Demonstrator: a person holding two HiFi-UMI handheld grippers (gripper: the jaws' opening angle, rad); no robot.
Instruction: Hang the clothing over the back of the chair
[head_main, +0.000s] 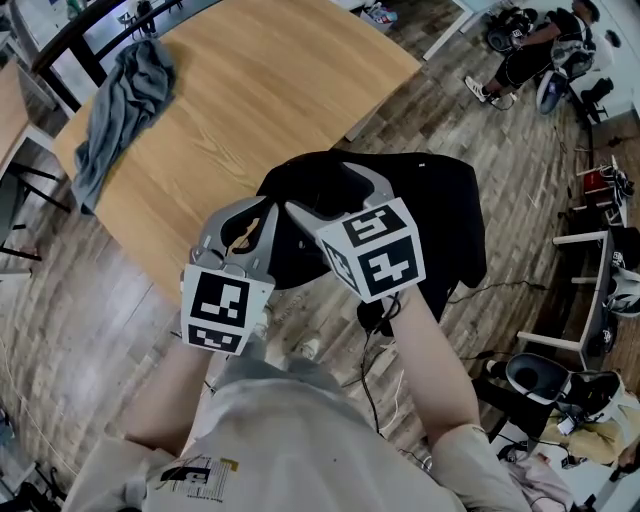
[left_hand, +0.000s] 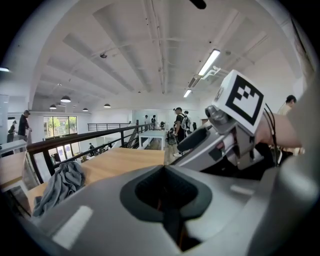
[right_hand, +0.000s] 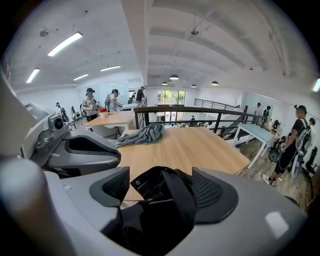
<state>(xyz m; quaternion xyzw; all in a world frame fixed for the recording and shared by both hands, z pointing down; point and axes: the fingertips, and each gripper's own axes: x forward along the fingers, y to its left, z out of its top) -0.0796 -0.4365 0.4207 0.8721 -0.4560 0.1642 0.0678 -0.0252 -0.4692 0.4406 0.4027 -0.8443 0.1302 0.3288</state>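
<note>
A black garment (head_main: 440, 220) lies draped over a chair back at the near edge of the wooden table (head_main: 270, 90); the chair itself is hidden under it. My right gripper (head_main: 335, 195) hovers over the garment's top with its jaws wide open. In the right gripper view a fold of black cloth (right_hand: 167, 205) lies between the pads (right_hand: 117, 186), which do not press on it. My left gripper (head_main: 265, 218) is just left of the garment's edge. The left gripper view shows that gripper (left_hand: 165, 196) with its jaws shut and no cloth seen between them.
A grey garment (head_main: 125, 105) lies crumpled at the table's far left corner, by a black railing (head_main: 70, 45). Cables (head_main: 375, 380) run over the wood floor below me. Gear and a white frame (head_main: 590, 290) crowd the right side. A person (head_main: 525, 50) sits at the far right.
</note>
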